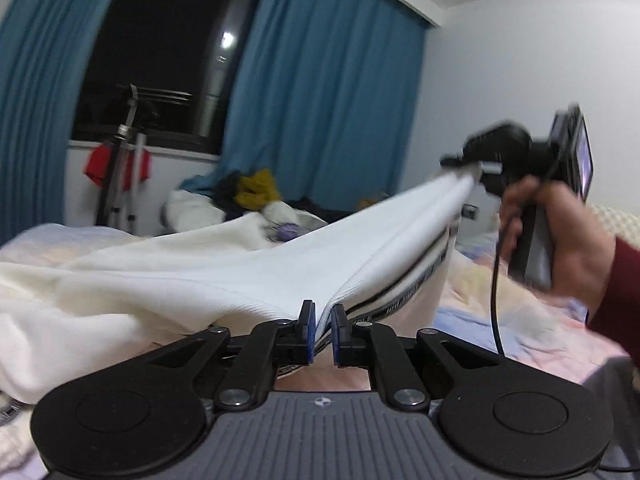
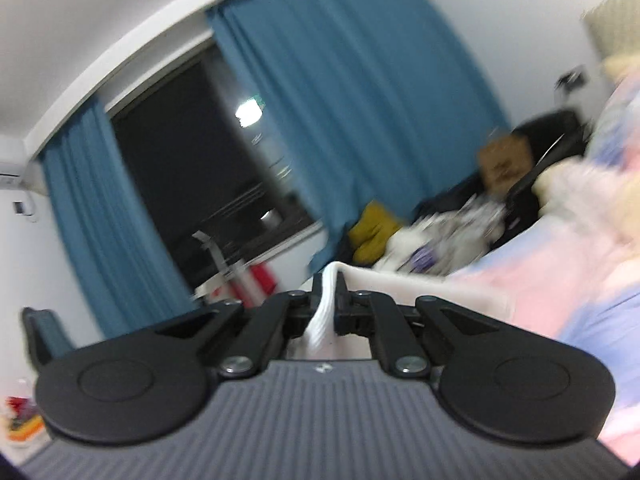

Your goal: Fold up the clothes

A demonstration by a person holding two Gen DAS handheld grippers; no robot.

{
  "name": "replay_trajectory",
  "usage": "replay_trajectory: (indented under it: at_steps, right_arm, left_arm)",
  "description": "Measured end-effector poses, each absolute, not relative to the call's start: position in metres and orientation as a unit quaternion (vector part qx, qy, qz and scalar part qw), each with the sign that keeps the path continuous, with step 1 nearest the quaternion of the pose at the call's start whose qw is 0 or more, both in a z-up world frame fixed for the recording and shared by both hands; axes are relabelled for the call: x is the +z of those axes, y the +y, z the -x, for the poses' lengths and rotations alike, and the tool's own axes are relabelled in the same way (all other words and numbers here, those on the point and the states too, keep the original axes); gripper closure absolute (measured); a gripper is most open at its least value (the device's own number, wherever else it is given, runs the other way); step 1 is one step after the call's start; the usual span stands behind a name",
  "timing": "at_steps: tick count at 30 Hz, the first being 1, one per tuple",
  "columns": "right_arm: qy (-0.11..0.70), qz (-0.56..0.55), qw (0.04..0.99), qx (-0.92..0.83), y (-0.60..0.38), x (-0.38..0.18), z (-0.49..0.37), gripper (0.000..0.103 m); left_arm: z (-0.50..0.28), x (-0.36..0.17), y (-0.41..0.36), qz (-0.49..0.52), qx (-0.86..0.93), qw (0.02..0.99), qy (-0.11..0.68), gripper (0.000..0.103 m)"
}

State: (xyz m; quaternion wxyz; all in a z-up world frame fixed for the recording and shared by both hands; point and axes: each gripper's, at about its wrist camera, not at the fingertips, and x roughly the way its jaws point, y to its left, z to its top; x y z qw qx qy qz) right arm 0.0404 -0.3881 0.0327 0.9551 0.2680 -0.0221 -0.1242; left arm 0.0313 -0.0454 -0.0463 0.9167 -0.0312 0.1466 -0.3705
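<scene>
Folding appears to be at an early stage; the white garment (image 1: 224, 268) is stretched above the bed (image 1: 500, 304) between both tools, with its bulk crumpled at the left and no fold laid; the left gripper (image 1: 322, 320) is clamped narrowly on one edge; the right gripper (image 2: 329, 292) is clamped on the other.

Bedroom at night

Blue curtains (image 1: 320, 80) frame a dark window (image 1: 160, 52); white walls (image 1: 500, 80), a drying rack (image 1: 128, 160), pastel bedding on the bed (image 1: 500, 308).
</scene>
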Motion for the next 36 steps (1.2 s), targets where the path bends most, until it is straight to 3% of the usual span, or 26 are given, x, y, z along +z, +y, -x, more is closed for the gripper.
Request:
replay_trajectory:
  at_steps: [3,5,7,9,13,17,23,27,36]
  right_arm:
    - [0.033,-0.327,0.927,-0.181,-0.414,-0.012,-0.018,0.097]
    - [0.086,-0.404,0.885,-0.216,-0.433,-0.051,-0.008,0.097]
    - [0.136,-0.490,0.825,-0.247,-0.450,-0.091,0.002,0.097]
    - [0.165,-0.539,0.782,-0.266,-0.457,-0.119,0.011,0.097]
    - [0.162,-0.538,0.785,-0.263,-0.454,-0.123,0.007,0.097]
    - [0.146,-0.513,0.803,-0.264,-0.443,-0.117,-0.005,0.096]
    - [0.157,-0.484,0.816,-0.273,-0.448,-0.120,-0.016,0.096]
    - [0.167,-0.450,0.832,-0.278,-0.445,-0.123,-0.029,0.096]
    - [0.162,-0.486,0.817,-0.263,-0.455,-0.143,-0.039,0.096]
  left_arm:
    - [-0.029,-0.054,-0.047,0.019,-0.367,0.914,0.170,0.092]
    - [-0.030,-0.057,-0.047,0.029,-0.363,0.914,0.181,0.084]
    - [-0.031,-0.057,-0.041,0.043,-0.354,0.915,0.188,0.067]
    - [-0.038,-0.055,-0.033,0.053,-0.342,0.916,0.200,0.065]
    - [-0.066,-0.035,-0.038,0.033,-0.314,0.923,0.219,0.052]
    - [-0.110,-0.007,-0.089,-0.041,-0.312,0.922,0.225,0.041]
    - [-0.194,-0.013,-0.212,-0.140,-0.348,0.894,0.244,0.040]
    - [-0.238,-0.046,-0.290,-0.215,-0.361,0.868,0.266,0.031]
    - [-0.307,-0.128,-0.392,-0.319,-0.283,0.852,0.304,0.032]
